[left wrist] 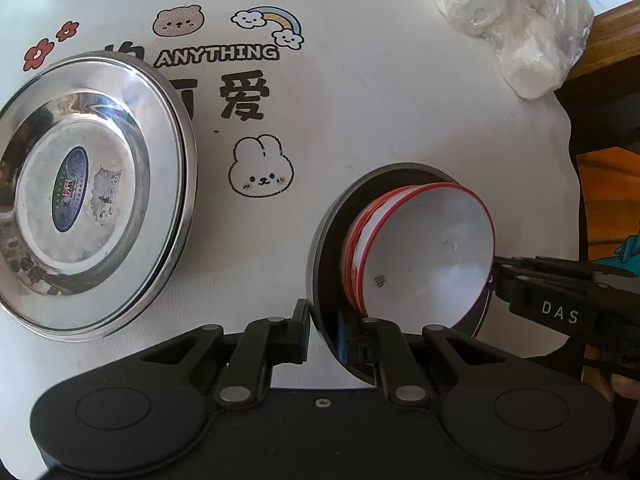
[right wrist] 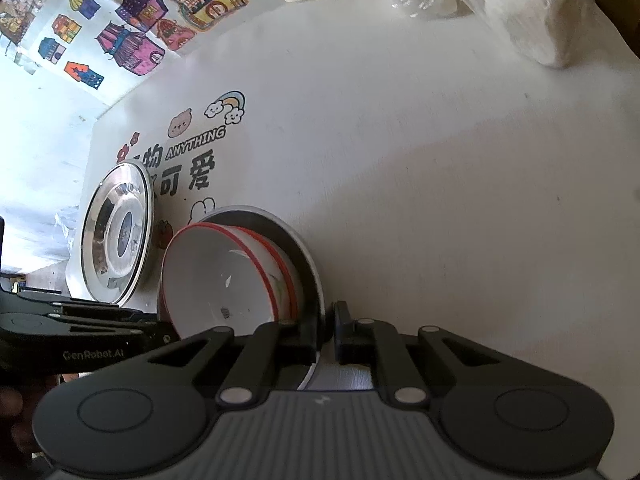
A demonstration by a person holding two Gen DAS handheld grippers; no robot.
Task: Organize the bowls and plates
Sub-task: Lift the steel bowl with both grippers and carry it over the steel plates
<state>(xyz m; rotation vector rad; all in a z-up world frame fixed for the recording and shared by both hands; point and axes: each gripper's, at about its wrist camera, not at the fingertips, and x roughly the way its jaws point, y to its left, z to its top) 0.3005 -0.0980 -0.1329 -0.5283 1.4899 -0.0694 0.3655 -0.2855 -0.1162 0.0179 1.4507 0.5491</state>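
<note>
The left gripper [left wrist: 324, 330] is closed, its fingers [left wrist: 301, 334] pinching the near rim of a dark plate [left wrist: 320, 248]. On the opposite rim the right gripper [right wrist: 327, 330] is closed likewise, fingers [right wrist: 310, 334] clamped on the plate edge. On the plate, 2 nested red-rimmed white bowls [left wrist: 424, 252] are carried. Left of the fingers, well apart, a steel plate [left wrist: 96, 196] lies on the white table [left wrist: 380, 120]. Beyond, wrapped bundles [left wrist: 516, 28] are seen.
</note>
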